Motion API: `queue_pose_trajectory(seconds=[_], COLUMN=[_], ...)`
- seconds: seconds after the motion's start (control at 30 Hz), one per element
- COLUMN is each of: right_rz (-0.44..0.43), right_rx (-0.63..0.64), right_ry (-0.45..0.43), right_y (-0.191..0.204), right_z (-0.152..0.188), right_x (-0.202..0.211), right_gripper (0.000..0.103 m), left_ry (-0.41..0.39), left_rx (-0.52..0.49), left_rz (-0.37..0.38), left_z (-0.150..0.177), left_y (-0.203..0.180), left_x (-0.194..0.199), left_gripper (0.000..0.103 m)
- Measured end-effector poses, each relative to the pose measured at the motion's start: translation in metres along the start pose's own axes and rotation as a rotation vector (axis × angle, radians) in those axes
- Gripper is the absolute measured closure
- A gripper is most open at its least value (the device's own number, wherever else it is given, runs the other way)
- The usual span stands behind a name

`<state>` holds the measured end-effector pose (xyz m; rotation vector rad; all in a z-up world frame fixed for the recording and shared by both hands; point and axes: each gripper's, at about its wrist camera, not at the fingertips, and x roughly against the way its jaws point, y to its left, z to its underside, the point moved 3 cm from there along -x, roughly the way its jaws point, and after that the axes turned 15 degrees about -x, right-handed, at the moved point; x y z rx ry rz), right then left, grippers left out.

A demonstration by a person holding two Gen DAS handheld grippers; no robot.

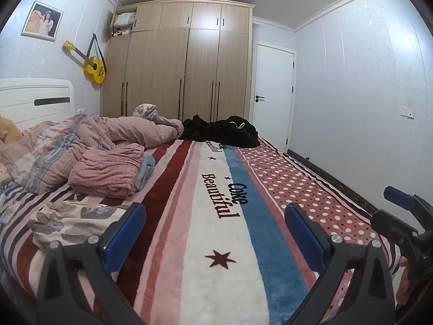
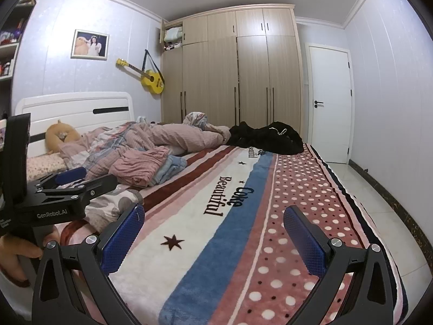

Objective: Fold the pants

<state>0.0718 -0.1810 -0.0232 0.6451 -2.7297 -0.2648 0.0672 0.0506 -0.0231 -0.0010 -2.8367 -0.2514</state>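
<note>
You held both grippers low over the near end of the bed (image 1: 216, 270), side by side and aimed down its length toward the wardrobe (image 1: 178, 62). The left gripper (image 1: 215, 233) had its blue pads spread wide with nothing between them, and the right gripper (image 2: 213, 233) stood just as wide and just as empty. From the right wrist view, your left hand (image 2: 16, 252) showed wrapped round its handle at the frame's edge.

The pants (image 1: 220, 131) appeared to be the black heap at the far end of the striped blanket (image 1: 189, 189), well apart from both grippers and beside the rumpled pink quilt (image 1: 108, 135). A white drawstring (image 2: 281, 130) showed on top of the heap, which suggested the waistband lay there.

Judged from the way it slumped, the cloth was soft, light and limp, likely to sag and bunch, not hold a shape. A pinch at each end of the waistband would probably have served best, letting the legs hang free. A small patterned garment (image 1: 70, 222) lay just beside the left gripper's left finger.
</note>
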Motion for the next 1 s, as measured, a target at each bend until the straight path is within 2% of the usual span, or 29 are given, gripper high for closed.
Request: queue_pose_trajectory(seconds=[1.0], right_rz=[0.003], right_rx=[-0.003], right_ry=[0.004], right_y=[0.0007], right_z=[0.0006], right_x=[-0.0023], right_gripper=[0.001], left_ry=[-0.019], left_rx=[0.003], left_rz=[-0.002], left_z=[-0.0052], left_y=[-0.0028], left_x=[0.0034], left_gripper=[0.001])
